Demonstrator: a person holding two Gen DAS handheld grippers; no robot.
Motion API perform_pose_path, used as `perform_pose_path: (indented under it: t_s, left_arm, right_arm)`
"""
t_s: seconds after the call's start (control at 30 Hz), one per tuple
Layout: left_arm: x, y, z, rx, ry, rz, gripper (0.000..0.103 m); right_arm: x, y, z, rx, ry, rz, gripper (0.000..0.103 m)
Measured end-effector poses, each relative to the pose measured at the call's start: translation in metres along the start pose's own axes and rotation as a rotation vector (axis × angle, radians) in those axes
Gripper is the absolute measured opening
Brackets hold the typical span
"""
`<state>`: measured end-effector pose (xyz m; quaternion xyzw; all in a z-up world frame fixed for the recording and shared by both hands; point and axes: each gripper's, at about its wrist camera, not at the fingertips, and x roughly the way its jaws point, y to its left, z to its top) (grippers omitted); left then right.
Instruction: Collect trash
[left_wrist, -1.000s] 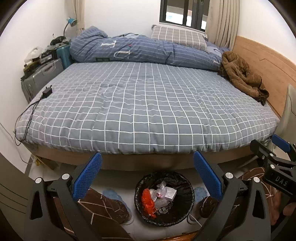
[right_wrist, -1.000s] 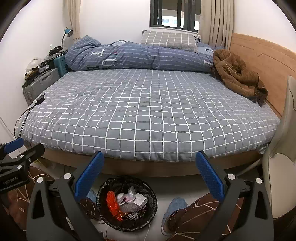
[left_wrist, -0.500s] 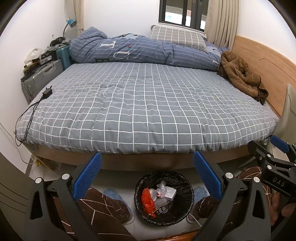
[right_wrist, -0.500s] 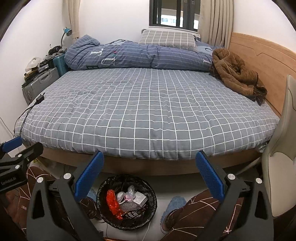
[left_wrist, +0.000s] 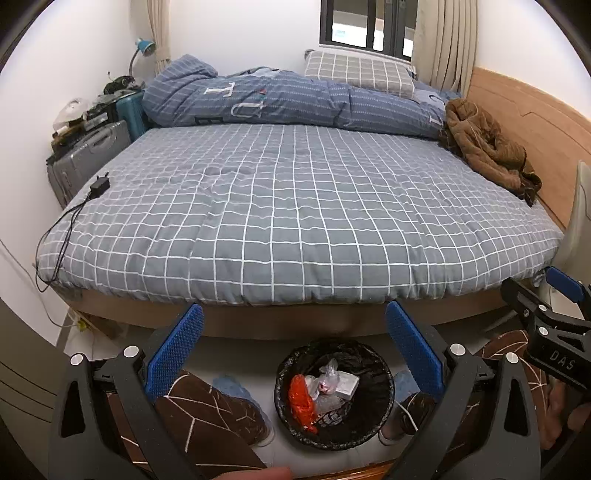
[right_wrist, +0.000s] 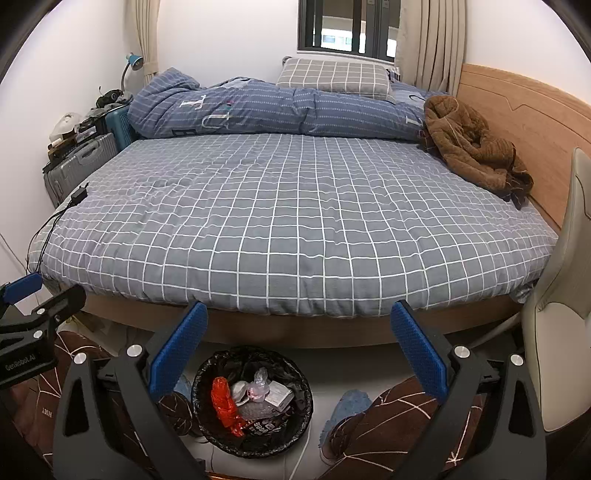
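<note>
A round black-lined trash bin (left_wrist: 334, 424) stands on the floor in front of the bed; it also shows in the right wrist view (right_wrist: 207, 432). It holds a red wrapper (left_wrist: 301, 400), a clear plastic bag (left_wrist: 327, 380) and a small white box (right_wrist: 279, 393). My left gripper (left_wrist: 293, 350) is open and empty, held above the bin. My right gripper (right_wrist: 299, 345) is open and empty, above and right of the bin. Each gripper shows at the edge of the other's view.
A bed with a grey checked cover (left_wrist: 295, 206) fills the room ahead. On it lie a blue duvet (left_wrist: 277, 99), a pillow (left_wrist: 358, 72), a brown jacket (left_wrist: 487, 147) and a black charger with cable (left_wrist: 99, 186). Suitcases (left_wrist: 85, 155) stand at left, a chair (right_wrist: 554, 332) at right.
Both views have shifted slightly; the bed sits a little lower in the frames. Both grippers stay open and empty above the bin.
</note>
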<state>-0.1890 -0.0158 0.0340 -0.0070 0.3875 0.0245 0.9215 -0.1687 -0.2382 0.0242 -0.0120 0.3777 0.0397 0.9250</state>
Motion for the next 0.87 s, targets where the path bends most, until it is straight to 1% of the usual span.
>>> perform_pose_path:
  t_s: [0.17,0.27,0.37,0.6,0.7,0.87]
  left_arm:
    - [0.0036,0.0008,-0.0001,-0.001,0.008,0.014,0.097]
    - [0.0072,0.0028,-0.0009,-0.011,0.027,-0.004,0.097]
    - [0.0076,0.0013,-0.0009,0.005,0.017,0.021,0.097]
    - [0.0081,0.0025,-0.0009,-0.003,0.015,0.0,0.097]
    - [0.0087,0.0018,-0.0017,0.004,0.012,0.01,0.097]
    - [0.0085,0.0028,-0.0012,0.0,0.011,0.005,0.097]
  right_arm:
    - [-0.0001,0.0006,0.0003,0.001,0.0,0.001,0.095]
    - [0.0009,0.0006,-0.0005,0.0,0.0,0.0,0.095]
    - [0.002,-0.0001,-0.0007,0.0,0.001,0.0,0.095]
    - [0.0034,-0.0006,-0.0016,0.0,0.003,0.0,0.095]
    - [0.0044,-0.0019,-0.0022,0.002,0.003,0.0,0.095]
    - [0.0054,-0.0036,-0.0023,0.005,0.003,-0.002,0.095]
